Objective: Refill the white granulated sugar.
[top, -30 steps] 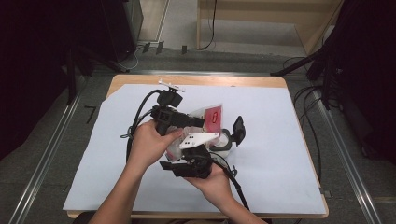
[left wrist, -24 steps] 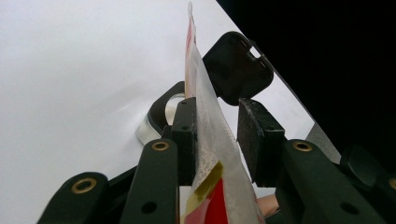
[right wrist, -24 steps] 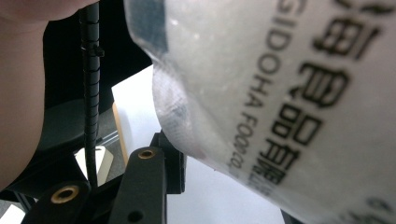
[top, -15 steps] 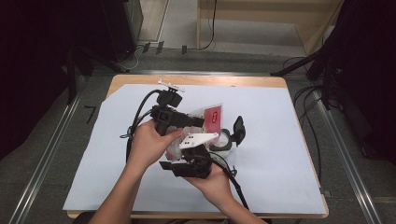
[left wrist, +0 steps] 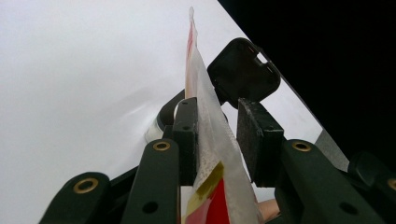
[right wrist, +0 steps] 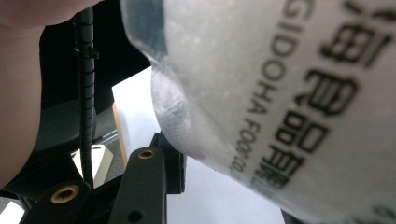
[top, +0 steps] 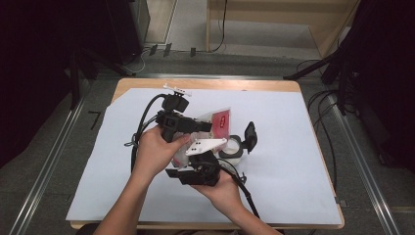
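Note:
A red and white plastic pouch point(top: 221, 122) is held above the white sheet, edge-on between the jaws in the left gripper view point(left wrist: 205, 112). My left gripper point(top: 208, 126) comes in from the left and is shut on the pouch's upper part. One pad point(left wrist: 187, 135) lies flat against it. My right gripper point(top: 193, 154), with a white plate on top, grips the pouch's clear lower body point(right wrist: 280, 93) from below. A small round jar point(top: 234, 147) with its black flip lid point(top: 250, 136) open stands just right of the pouch.
A white paper sheet point(top: 293, 147) covers the wooden table point(top: 205, 84). Black cables point(top: 144, 117) trail from both grippers, left of and below the hands. Dark stands and floor cables surround the table.

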`<action>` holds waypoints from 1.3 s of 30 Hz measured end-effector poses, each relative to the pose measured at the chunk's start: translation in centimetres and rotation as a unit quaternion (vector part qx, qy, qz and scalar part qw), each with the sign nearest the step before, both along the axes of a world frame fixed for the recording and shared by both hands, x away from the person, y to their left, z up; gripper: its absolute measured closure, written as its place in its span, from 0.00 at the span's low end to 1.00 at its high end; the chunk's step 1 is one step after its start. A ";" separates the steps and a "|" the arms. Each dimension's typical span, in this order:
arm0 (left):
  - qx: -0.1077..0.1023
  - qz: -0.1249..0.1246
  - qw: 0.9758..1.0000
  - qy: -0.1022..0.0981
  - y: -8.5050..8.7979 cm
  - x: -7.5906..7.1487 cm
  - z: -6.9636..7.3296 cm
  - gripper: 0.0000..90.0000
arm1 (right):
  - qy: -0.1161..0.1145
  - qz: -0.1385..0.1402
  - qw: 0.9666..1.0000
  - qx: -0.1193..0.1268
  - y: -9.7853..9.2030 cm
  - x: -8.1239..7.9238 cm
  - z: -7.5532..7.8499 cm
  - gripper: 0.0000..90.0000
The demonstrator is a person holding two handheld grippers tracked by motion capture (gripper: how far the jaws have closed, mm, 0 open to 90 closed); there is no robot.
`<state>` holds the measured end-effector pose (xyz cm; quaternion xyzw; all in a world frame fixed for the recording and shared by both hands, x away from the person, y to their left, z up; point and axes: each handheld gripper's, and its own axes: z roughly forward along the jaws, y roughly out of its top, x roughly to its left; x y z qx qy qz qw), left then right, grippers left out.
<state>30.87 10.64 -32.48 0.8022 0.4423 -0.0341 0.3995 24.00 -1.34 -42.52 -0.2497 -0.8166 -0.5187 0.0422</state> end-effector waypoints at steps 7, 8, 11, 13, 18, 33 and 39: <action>-0.001 -0.002 1.000 0.009 0.0 0.5 0.0 0.77 | 0.005 -0.005 1.000 0.001 0.0 0.1 0.1 0.71; -0.002 -0.002 1.000 0.009 0.0 0.5 0.0 0.77 | 0.005 -0.004 1.000 0.001 0.0 0.2 0.1 0.71; -0.007 -0.001 1.000 0.013 0.2 0.7 -0.1 0.77 | 0.004 -0.003 1.000 0.001 0.1 0.2 0.1 0.71; -0.007 -0.001 1.000 0.014 0.2 0.8 -0.1 0.77 | 0.006 -0.004 1.000 0.000 0.1 0.2 0.2 0.71; -0.007 -0.002 1.000 0.018 0.3 0.9 -0.2 0.77 | 0.004 -0.004 1.000 -0.001 0.1 0.2 0.2 0.71; -0.011 0.001 1.000 0.022 0.3 0.9 -0.2 0.77 | 0.006 -0.001 1.000 -0.005 0.1 0.2 0.3 0.71; -0.010 0.002 1.000 0.021 0.3 0.9 -0.2 0.77 | 0.006 -0.002 1.000 -0.004 0.1 0.2 0.3 0.71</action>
